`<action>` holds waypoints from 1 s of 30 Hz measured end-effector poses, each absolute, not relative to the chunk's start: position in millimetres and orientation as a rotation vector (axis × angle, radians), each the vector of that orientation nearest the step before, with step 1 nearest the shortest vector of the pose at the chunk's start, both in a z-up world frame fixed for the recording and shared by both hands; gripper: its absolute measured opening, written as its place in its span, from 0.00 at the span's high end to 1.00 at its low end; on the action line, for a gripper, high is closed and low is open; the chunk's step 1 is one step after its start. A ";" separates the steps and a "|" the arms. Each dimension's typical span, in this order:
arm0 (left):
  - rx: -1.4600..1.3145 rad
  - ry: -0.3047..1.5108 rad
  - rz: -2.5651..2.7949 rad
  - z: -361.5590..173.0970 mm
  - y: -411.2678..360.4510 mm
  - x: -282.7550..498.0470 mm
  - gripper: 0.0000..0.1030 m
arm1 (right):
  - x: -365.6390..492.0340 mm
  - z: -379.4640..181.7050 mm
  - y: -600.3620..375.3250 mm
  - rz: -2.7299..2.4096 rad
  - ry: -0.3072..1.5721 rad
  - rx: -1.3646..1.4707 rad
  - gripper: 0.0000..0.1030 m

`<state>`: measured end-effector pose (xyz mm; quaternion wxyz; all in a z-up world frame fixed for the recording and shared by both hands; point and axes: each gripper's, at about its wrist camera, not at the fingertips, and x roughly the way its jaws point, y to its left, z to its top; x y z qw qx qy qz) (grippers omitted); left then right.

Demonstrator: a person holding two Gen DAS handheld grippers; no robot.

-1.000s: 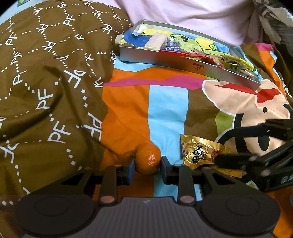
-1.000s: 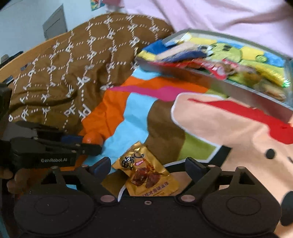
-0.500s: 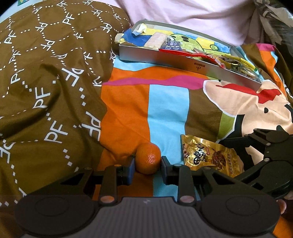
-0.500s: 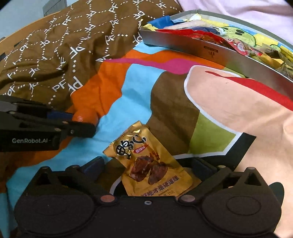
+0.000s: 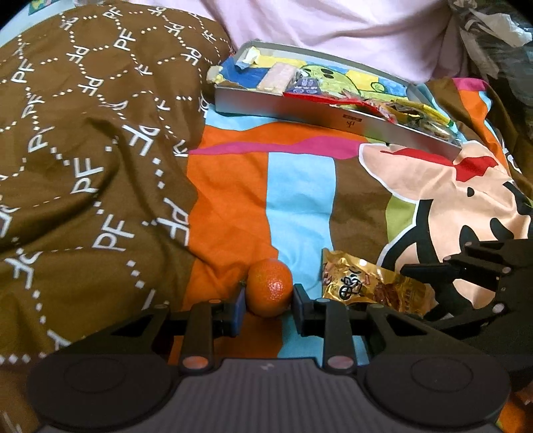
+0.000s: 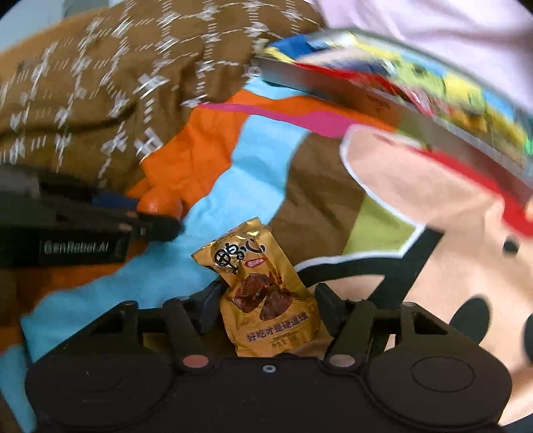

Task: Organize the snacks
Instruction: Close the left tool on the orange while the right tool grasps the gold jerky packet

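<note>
Left wrist view. Left gripper (image 5: 269, 308) low over a patterned bedspread (image 5: 299, 196), clenched on a mandarin orange (image 5: 269, 287); both pads against its sides, fruit resting on the orange-and-blue fabric. Just right of it, a gold snack packet (image 5: 373, 288) lying flat on the bedspread, near end inside the fingers of the right gripper (image 5: 433, 293) entering from the right edge. Further back, a shallow silver metal tray (image 5: 319, 111), long side wall facing the camera. Contents: a pale wrapped bar (image 5: 276, 76) near the left end, a dark blue packet (image 5: 304, 87) beside it, red wrappers (image 5: 333, 100) along the front wall, yellow wrappers (image 5: 423, 115) toward the right end, all over a cartoon-printed liner. Brown quilt (image 5: 93, 150) with white "PF" lettering bunched at left; pale pink fabric (image 5: 333, 30) behind the tray.

Right wrist view, motion-blurred away from centre. Packet (image 6: 263, 293) standing tilted between the right gripper (image 6: 266, 311) fingers, lower half down between the pads; firm contact or slack, cannot tell. Left gripper (image 6: 156, 216) at left with the orange (image 6: 160, 205). Tray (image 6: 383, 96) at upper right, contents too smeared to identify.
</note>
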<state>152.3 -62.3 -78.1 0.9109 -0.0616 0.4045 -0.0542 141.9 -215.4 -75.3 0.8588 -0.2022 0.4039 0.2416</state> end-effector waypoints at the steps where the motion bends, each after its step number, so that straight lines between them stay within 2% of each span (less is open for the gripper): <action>1: -0.129 0.831 -0.111 -76.2 -61.5 149.2 0.69 | 138.7 -74.8 -213.6 0.509 0.848 -0.436 0.44; 10: -0.139 0.811 -0.083 -67.2 -53.4 134.7 0.69 | 128.5 -68.1 -215.9 0.517 0.834 -0.425 0.58; 11: -0.138 0.813 -0.082 -67.4 -53.5 135.4 0.69 | 128.5 -69.2 -215.0 0.522 0.827 -0.429 0.57; 15: -0.130 0.811 -0.085 -67.8 -55.2 135.2 0.69 | 142.0 -75.7 -224.3 0.511 0.864 -0.350 0.37; 20: -0.120 0.807 -0.094 -68.9 -57.6 135.2 0.69 | 161.8 -83.4 -237.7 0.520 0.911 -0.201 0.26; 22: -0.117 0.807 -0.096 -69.7 -58.3 136.2 0.69 | 161.6 -84.9 -236.0 0.532 0.899 -0.208 0.27; 29: -0.123 0.799 -0.093 -69.5 -57.3 135.8 0.69 | 152.2 -77.4 -227.9 0.586 0.861 -0.252 0.62; 30: -0.124 0.794 -0.091 -68.9 -57.0 135.2 0.69 | 149.2 -76.2 -224.9 0.575 0.851 -0.275 0.64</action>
